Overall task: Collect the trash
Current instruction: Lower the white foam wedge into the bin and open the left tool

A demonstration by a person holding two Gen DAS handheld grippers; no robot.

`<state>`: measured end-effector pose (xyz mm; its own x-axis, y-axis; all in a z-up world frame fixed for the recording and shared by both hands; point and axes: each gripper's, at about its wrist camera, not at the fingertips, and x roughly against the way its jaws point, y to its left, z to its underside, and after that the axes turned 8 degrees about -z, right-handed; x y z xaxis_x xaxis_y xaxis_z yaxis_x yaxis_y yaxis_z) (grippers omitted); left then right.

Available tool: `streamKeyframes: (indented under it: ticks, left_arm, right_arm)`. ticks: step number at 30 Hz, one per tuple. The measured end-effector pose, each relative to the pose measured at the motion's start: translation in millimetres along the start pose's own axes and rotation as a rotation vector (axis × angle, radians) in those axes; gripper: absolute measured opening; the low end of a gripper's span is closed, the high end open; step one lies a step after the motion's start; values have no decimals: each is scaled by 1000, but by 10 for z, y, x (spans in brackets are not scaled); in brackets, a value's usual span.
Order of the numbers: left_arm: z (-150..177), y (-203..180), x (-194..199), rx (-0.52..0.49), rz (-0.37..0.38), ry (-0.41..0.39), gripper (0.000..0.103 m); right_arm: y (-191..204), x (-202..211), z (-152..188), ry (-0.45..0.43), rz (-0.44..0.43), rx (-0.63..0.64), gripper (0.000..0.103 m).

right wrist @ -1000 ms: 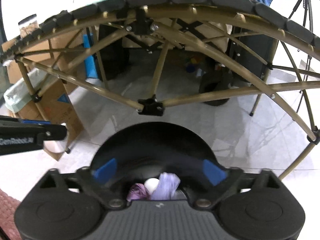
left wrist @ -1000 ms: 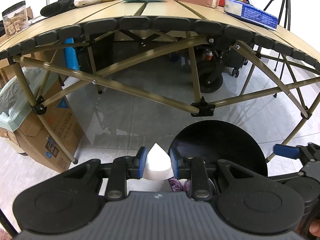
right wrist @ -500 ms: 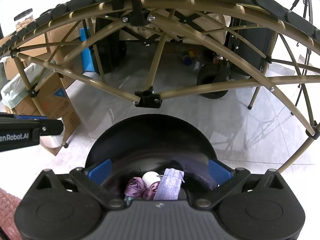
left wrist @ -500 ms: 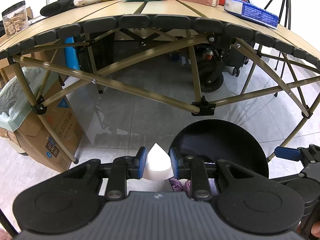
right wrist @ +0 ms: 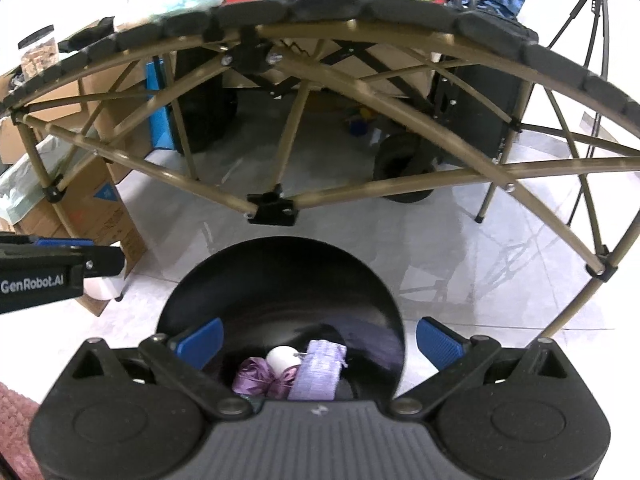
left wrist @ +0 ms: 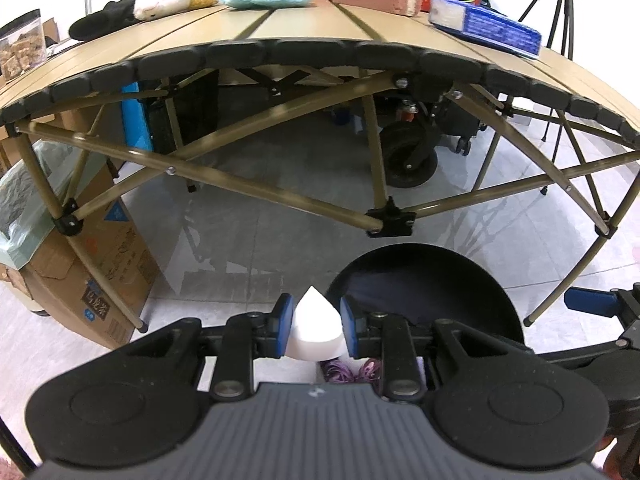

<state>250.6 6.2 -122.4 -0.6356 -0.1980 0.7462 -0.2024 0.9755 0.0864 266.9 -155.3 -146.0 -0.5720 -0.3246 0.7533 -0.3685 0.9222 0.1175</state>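
Left wrist view: left gripper pinches a white wedge beside the bin. Right gripper gapes empty. Next, I think: move over bin, let go.

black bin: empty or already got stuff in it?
Not empty. The right wrist view shows the black bin holding purple wrappers, a white ball and a lilac pouch.

Bright, glossy floor glare, fisheye-warped edges.
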Motion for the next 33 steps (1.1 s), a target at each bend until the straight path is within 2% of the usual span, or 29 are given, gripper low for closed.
streamKeyframes:
  ticks: [11,16,23,33]
  left_arm:
    - [-38,-325,20,-41,48,-20,27]
    - [-25,-484,-16,-57,66,-13,27]
    - [-7,-714,-72,-86,88,-8,27]
    - [-3,-838,-222,-87,85,20,27]
  right_arm:
    - [-334,292,-38,-32,90,-63,103]
    - [-595,430,-52,-46,143,-137,103]
    - [-837,559,1,-67,172,-213,103]
    - [-927,551,34,-62,190,-251,103]
